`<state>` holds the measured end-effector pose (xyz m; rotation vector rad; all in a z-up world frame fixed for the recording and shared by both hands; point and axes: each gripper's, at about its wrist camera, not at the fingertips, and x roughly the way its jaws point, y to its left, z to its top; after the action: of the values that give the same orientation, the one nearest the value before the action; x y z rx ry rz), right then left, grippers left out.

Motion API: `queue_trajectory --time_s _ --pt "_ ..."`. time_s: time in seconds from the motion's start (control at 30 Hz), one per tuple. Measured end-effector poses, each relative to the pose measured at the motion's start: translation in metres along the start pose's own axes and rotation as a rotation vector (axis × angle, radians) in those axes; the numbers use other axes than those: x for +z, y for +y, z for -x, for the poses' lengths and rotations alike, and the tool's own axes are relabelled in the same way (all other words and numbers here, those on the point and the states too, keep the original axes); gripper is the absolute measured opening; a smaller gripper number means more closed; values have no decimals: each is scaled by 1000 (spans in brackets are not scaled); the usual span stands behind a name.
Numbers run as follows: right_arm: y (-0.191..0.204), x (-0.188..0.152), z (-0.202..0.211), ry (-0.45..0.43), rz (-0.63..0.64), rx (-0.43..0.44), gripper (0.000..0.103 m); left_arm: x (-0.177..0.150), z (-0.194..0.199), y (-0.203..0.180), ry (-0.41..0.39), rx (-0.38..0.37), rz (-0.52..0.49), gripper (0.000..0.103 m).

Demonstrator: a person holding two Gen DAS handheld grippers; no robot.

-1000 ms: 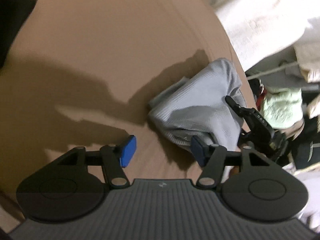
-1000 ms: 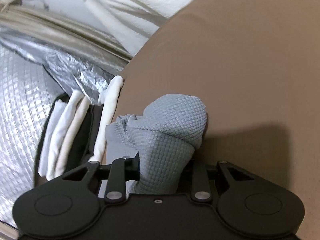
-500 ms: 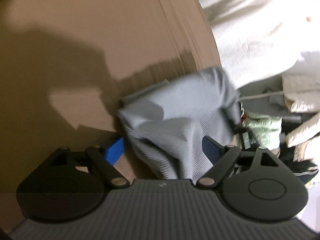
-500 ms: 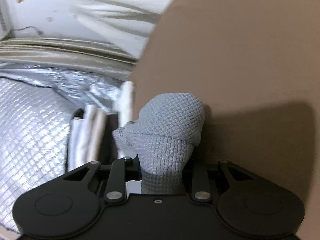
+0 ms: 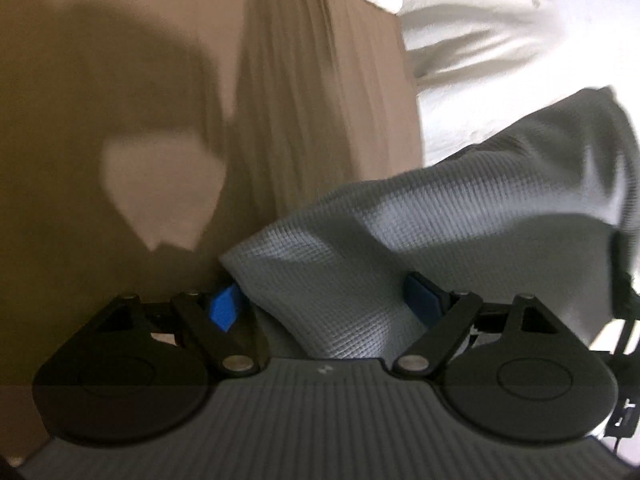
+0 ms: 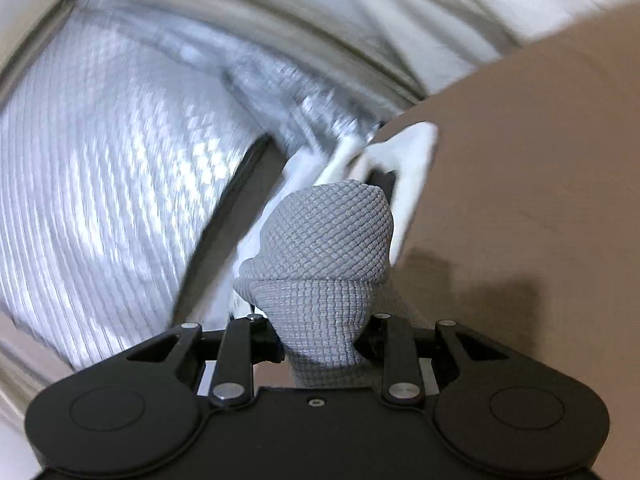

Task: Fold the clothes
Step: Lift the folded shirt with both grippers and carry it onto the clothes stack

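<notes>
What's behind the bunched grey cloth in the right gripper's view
Behind the grey waffle cloth show white folded fabric, a dark strip and quilted silver material, with the brown surface to its right. The cloth covers whatever lies directly behind it.

Your left gripper (image 5: 326, 304) has a ribbed grey body, black linkage arms with silver screws, and blue pads (image 5: 226, 307). Your right gripper (image 6: 320, 340) is all black, with silver screws.
</notes>
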<state>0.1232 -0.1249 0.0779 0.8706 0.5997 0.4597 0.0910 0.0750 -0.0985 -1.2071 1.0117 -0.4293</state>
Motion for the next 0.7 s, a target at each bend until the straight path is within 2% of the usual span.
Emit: queue_trajectory --time_s 0.1,0.2,0.23,0.3,0.37,0.43,0.53,0.6,0.7 --pt "38 9 -20 73 46 45 32 8 19 -5 -74 -52 60 85" --pt "84 22 -50 121 120 71 32 26 69 -15 -236 -151 35 85" --pt "100 25 -61 133 144 84 32 33 87 -20 -286 -160 10 85" --pt "125 28 -78 168 180 122 32 49 121 -33 -374 -143 -57 85" --pt "151 34 -110 209 226 166 32 67 155 -53 -509 -92 -152 85" --pt "172 40 -149 247 225 197 32 93 192 -72 -643 -67 -180 85" --pt "200 57 -211 291 173 292 32 133 253 -106 -825 -80 -217 85" --pt "213 72 -241 247 138 380 32 153 283 -129 -935 -51 -255 86" --pt "208 98 -272 110 32 482 32 183 295 -150 -1005 33 -314 91"
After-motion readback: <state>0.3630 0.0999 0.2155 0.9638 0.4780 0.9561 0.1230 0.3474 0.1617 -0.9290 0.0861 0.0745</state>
